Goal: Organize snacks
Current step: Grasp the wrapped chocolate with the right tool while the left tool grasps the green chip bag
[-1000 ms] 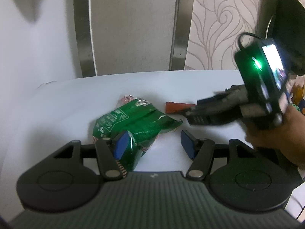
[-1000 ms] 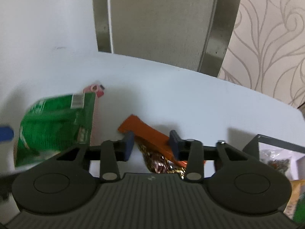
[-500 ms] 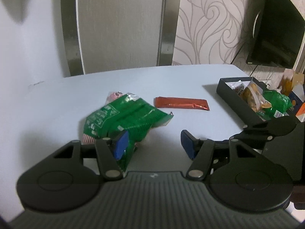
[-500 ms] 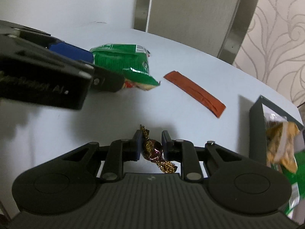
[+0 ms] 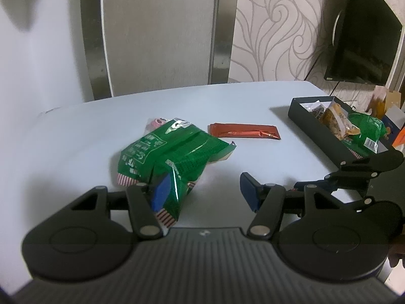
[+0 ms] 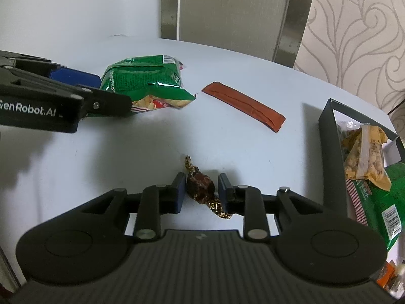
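foil-wrapped candy (image 6: 201,188) lies on the table (image 6: 152,141) between my right gripper (image 6: 200,190) jaws, which are opening off it; next i regrasp and carry it to the black box (image 6: 329,136), left gripper (image 5: 202,192) idle, spread.

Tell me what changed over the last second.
The right claw swung from the red stick packet toward the black box, carrying the foil-wrapped candy; its jaws are now opening around it. The left claw and green snack bag stayed put.

The right tool (image 6: 201,192) carried the candy (image 6: 201,188) off toward the box (image 6: 329,152).
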The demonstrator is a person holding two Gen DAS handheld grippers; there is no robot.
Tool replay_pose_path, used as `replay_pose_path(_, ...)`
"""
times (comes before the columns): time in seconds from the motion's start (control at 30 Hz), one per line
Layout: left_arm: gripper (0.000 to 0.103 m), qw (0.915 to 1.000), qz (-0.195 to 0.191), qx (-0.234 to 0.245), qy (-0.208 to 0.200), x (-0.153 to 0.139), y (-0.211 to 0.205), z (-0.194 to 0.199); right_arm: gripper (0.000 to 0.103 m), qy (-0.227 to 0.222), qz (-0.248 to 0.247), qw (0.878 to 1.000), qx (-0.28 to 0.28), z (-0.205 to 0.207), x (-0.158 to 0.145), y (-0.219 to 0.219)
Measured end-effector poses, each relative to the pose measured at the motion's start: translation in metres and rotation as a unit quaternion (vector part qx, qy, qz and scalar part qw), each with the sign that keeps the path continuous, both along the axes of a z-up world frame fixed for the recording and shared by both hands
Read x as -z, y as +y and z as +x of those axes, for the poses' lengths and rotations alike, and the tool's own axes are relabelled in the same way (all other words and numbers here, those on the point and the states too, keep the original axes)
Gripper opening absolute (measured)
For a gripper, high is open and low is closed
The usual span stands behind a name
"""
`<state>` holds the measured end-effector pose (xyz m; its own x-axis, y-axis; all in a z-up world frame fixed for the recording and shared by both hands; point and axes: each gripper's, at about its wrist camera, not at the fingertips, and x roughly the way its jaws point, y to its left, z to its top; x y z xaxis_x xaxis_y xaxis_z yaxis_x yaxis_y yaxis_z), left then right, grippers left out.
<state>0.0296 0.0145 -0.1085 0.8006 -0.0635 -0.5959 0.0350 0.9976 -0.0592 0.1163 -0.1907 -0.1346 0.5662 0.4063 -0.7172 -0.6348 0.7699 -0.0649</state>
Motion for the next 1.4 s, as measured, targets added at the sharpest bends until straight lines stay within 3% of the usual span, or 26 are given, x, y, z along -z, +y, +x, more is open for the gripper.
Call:
replay_pose_path(0.03, 0.063, 1.0, 0.0, 0.002, 0.0, 0.0, 0.0, 0.0, 0.034, 0.003, 0.0, 1.0, -0.001, 0.0, -0.001, 0.0)
replay_pose_path(0.07, 0.063, 1.0, 0.001, 0.003, 0.0, 0.001, 0.001, 0.0, 0.047, 0.003, -0.003, 1.0, 0.002, -0.002, -0.001, -0.001)
replay_pose_path(0.1, 0.063, 1.0, 0.001, 0.004, 0.001, 0.002, 0.001, 0.0, 0.05, 0.001, -0.006, 1.0, 0.005, -0.003, -0.001, -0.002)
replay_pose_path(0.17, 0.063, 1.0, 0.0, 0.007, 0.003, 0.003, 0.001, 0.001, 0.048, 0.006, 0.002, 1.0, 0.006, -0.004, 0.001, -0.005)
replay_pose_path(0.27, 0.063, 0.9998, 0.017, 0.004, -0.011, 0.0, -0.001, -0.001, 0.03, 0.013, 0.011, 1.0, 0.016, -0.004, 0.0, -0.007)
replay_pose_path(0.3, 0.063, 0.9996, 0.024, 0.003, -0.018, -0.002, 0.0, -0.002, 0.029, 0.013, 0.009, 1.0, 0.016, -0.005, 0.0, -0.006)
replay_pose_path(0.37, 0.075, 0.9986, 0.043, -0.011, -0.029, -0.004, 0.001, -0.004, 0.029, 0.015, 0.009, 1.0, 0.019, -0.007, -0.001, -0.006)
replay_pose_path(0.4, 0.087, 0.9981, 0.049, -0.017, -0.033, -0.004, 0.003, -0.003, 0.029, 0.015, 0.009, 1.0, 0.021, -0.008, -0.001, -0.006)
replay_pose_path(0.43, 0.088, 0.9974, 0.054, -0.026, -0.041, -0.003, 0.005, -0.003, 0.029, 0.016, 0.009, 1.0, 0.024, -0.008, -0.001, -0.007)
replay_pose_path(0.6, 0.089, 0.9977, 0.057, -0.017, -0.033, -0.003, 0.016, 0.016, 0.029, 0.021, 0.009, 0.999, 0.033, -0.01, -0.001, -0.009)
replay_pose_path(0.7, 0.089, 0.9962, 0.083, 0.01, -0.026, 0.0, 0.017, 0.029, 0.029, 0.023, 0.009, 0.999, 0.037, -0.011, -0.002, -0.009)
replay_pose_path(1.1, 0.089, 0.9902, 0.083, 0.112, 0.003, 0.021, 0.022, 0.063, 0.029, 0.024, 0.004, 0.998, 0.059, -0.013, -0.003, -0.005)
replay_pose_path(1.4, 0.088, 0.9878, 0.09, 0.127, -0.004, 0.026, 0.009, 0.066, 0.029, 0.021, -0.003, 0.997, 0.073, -0.013, -0.003, 0.0)
